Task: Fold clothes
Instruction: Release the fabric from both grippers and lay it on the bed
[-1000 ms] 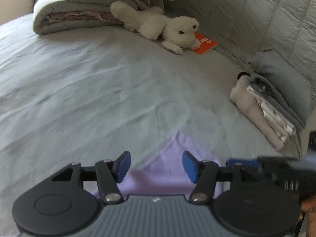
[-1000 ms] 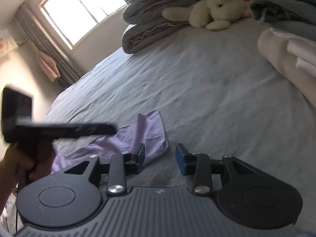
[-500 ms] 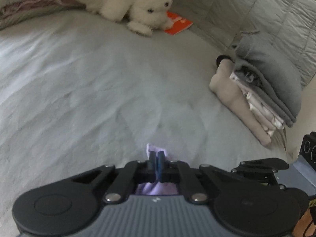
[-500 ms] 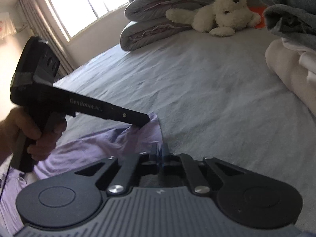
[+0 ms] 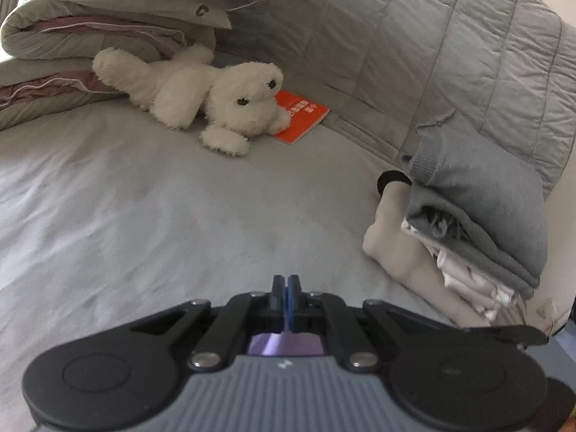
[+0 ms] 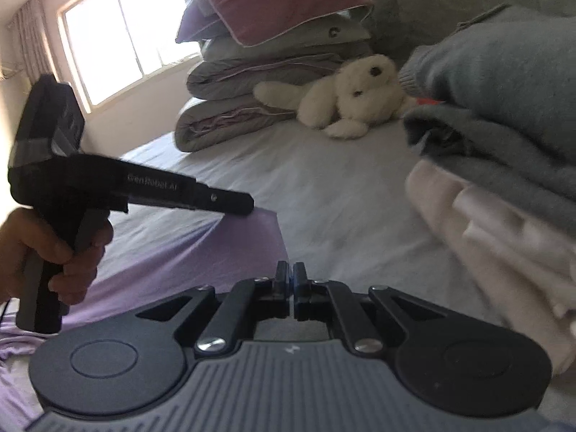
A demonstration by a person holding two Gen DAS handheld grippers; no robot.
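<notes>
Your left claw [image 5: 287, 285] and right claw [image 6: 290, 277] are each clamped on an edge of the lilac garment [image 6: 172, 248], which is stretched above the bed [image 5: 151, 208] between them. Beyond the garment sits the folded clothes pile [image 5: 468, 230], farther off the white plush toy [image 5: 201, 97].

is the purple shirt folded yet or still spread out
Spread out, not folded: the thin lilac cotton garment hangs in one stretched sheet, its top edge pinched by the left tongs.
</notes>
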